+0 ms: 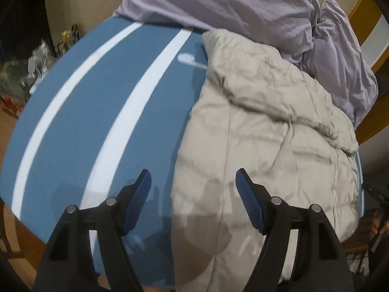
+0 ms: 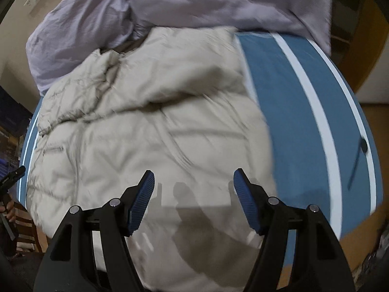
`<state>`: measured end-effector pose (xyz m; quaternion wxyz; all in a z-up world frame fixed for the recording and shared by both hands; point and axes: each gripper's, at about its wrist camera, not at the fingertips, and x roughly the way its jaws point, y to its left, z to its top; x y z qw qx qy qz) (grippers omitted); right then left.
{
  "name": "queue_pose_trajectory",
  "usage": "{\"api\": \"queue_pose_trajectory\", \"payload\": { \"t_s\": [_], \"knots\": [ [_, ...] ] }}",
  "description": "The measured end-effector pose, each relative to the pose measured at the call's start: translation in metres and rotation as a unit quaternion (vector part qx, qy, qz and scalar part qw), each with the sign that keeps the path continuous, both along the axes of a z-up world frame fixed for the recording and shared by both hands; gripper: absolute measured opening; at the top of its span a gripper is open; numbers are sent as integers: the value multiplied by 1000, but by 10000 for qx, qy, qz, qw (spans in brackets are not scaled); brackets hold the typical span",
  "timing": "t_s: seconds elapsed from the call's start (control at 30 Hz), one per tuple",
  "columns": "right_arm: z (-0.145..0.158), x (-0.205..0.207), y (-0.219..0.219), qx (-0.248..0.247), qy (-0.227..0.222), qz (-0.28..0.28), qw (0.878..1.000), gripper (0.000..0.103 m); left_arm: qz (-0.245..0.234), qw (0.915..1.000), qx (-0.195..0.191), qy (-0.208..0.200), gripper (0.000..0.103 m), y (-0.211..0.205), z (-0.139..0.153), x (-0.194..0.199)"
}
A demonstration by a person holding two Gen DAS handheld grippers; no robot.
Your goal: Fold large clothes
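Observation:
A beige puffy quilted garment (image 1: 267,131) lies spread on a blue mat with white stripes (image 1: 102,102). It fills the middle of the right wrist view (image 2: 145,126). My left gripper (image 1: 193,177) is open and empty, hovering above the garment's left edge where it meets the mat. My right gripper (image 2: 193,178) is open and empty above the near part of the garment. Both grippers cast shadows on the fabric. The other gripper's tip (image 2: 12,175) shows at the left edge of the right wrist view.
A crumpled lavender cloth (image 1: 243,7) is piled at the far end of the mat, touching the beige garment; it also shows in the right wrist view (image 2: 170,4). The mat (image 2: 291,97) has bare room to the garment's side. Clutter (image 1: 36,68) stands on the floor at far left.

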<state>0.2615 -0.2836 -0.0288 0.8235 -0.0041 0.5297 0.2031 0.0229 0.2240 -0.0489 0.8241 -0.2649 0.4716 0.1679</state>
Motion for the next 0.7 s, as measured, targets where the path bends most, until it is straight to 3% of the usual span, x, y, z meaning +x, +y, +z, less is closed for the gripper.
{"api": "queue_pose_trajectory", "payload": {
  "t_s": [0.33,0.7],
  "knots": [
    [-24,-32,-55,285,436,-276,9983,69,-309,9986,-423,50,71,-32,-20,-27],
    [-50,-40,-76,477,805,-392,9948,69,-317,9982,-500,33,71,-41,-31,-33]
  ]
}}
